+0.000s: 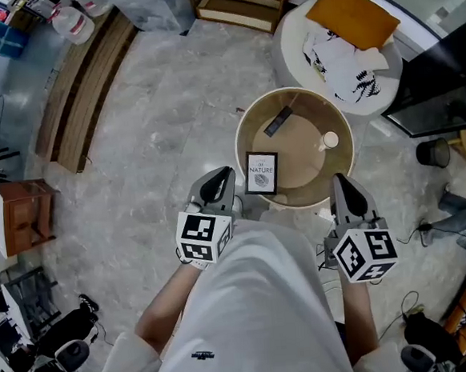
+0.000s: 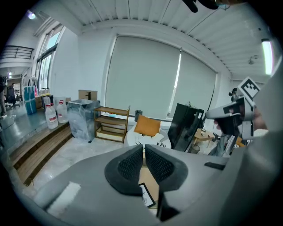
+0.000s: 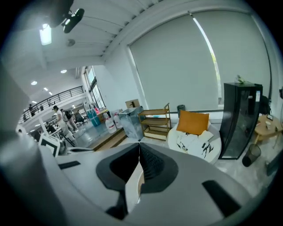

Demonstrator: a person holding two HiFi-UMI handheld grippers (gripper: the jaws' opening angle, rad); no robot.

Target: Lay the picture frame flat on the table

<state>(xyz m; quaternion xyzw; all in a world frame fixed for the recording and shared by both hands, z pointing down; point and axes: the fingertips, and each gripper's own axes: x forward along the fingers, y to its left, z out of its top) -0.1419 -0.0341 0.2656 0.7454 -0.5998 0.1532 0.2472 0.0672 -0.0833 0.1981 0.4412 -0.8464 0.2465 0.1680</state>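
Round tan counter [image 1: 303, 158] sits mid head view, used as landmark. Person's white-shirted torso [image 1: 258, 299] fills the space below the counter's near rim. White round seat [image 1: 295, 33] with an orange cushion [image 1: 352, 11] stands beyond the counter's far right rim. Left gripper [image 1: 226, 174] hangs off the counter's near-left rim, above the floor. Its jaws are pressed together with only a thin slit between them, and nothing is held. Right gripper [image 1: 338, 181] is off the near-right rim, its jaws meeting at the tips and also empty. Picture frame [image 1: 262, 173] rests on the counter's near-left edge, just beside the left gripper, not touched. Its printed face shows upward, but whether it lies fully flat or leans is unclear. Dark slim remote-like thing [image 1: 278, 121] lies toward the counter's far side. Small white round object [image 1: 330, 140] sits by its right rim.
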